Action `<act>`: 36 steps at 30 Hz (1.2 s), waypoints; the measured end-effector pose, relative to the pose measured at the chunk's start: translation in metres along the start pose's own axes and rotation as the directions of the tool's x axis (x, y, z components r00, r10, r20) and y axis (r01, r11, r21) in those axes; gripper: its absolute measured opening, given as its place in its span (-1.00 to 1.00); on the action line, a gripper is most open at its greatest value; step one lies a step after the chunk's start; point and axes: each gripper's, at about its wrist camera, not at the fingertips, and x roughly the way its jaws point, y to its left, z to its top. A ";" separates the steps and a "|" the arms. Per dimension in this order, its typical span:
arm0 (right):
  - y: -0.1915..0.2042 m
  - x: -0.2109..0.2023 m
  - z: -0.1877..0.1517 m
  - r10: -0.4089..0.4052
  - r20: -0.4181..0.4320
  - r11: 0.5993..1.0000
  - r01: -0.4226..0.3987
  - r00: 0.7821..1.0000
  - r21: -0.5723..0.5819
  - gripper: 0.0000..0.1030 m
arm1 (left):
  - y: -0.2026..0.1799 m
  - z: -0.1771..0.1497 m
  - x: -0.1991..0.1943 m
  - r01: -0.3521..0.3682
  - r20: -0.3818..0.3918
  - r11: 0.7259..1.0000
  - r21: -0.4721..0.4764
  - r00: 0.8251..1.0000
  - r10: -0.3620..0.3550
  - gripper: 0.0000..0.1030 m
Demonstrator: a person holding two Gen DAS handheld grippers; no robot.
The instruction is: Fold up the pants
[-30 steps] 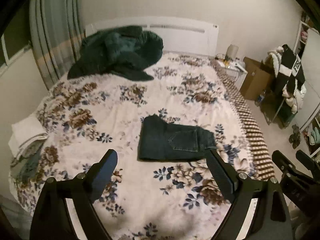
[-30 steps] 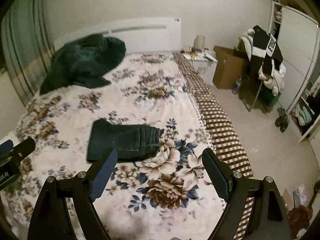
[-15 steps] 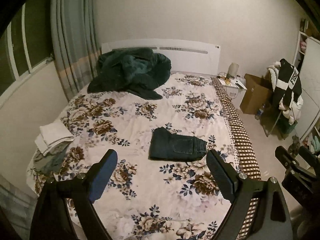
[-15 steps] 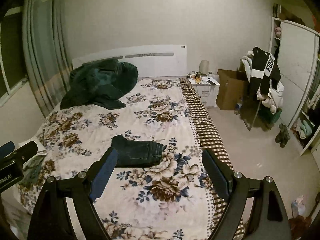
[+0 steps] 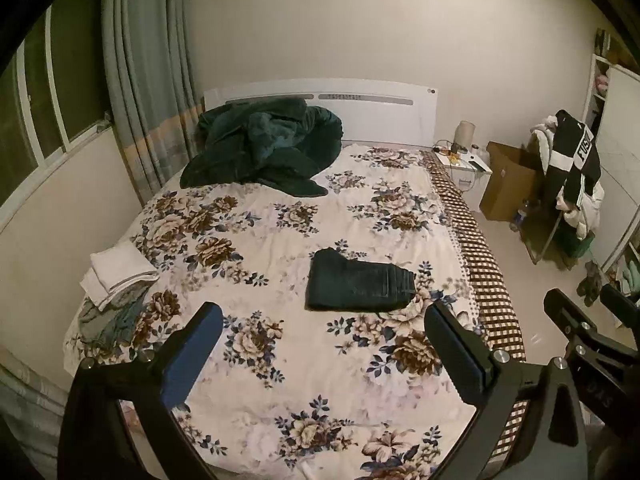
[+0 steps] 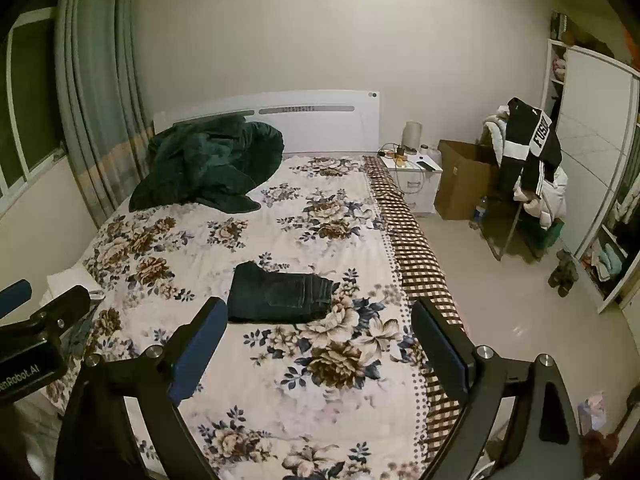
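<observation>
Dark jeans [image 5: 358, 286] lie folded in a compact rectangle on the floral bed cover [image 5: 280, 240], right of the bed's middle; they also show in the right wrist view [image 6: 280, 298]. My left gripper [image 5: 320, 350] is open and empty, well back from the pants above the foot of the bed. My right gripper [image 6: 316, 344] is open and empty, also held back from the bed. Each gripper shows at the edge of the other's view.
A dark green quilt [image 5: 264, 146] is heaped by the white headboard. Folded white and grey clothes [image 5: 114, 276] lie at the bed's left edge. A nightstand [image 6: 414, 178], a cardboard box [image 6: 464, 178] and a clothes-laden rack [image 6: 528, 164] stand to the right.
Both grippers have pulled back and up from the bed, so the folded pants look smaller and farther away. The pants have not moved. Both grippers stay open.
</observation>
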 end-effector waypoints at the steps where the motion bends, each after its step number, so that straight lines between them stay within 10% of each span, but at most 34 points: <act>1: 0.001 0.001 0.000 -0.002 -0.003 1.000 0.002 1.000 -0.004 0.85 | -0.001 -0.001 0.000 -0.002 -0.003 1.000 0.003 1.000 0.002 1.00; 36: -0.003 0.001 -0.009 0.034 -0.023 0.999 -0.034 0.999 -0.007 0.86 | 0.003 -0.006 -0.015 -0.035 0.008 0.999 0.011 0.999 0.035 1.00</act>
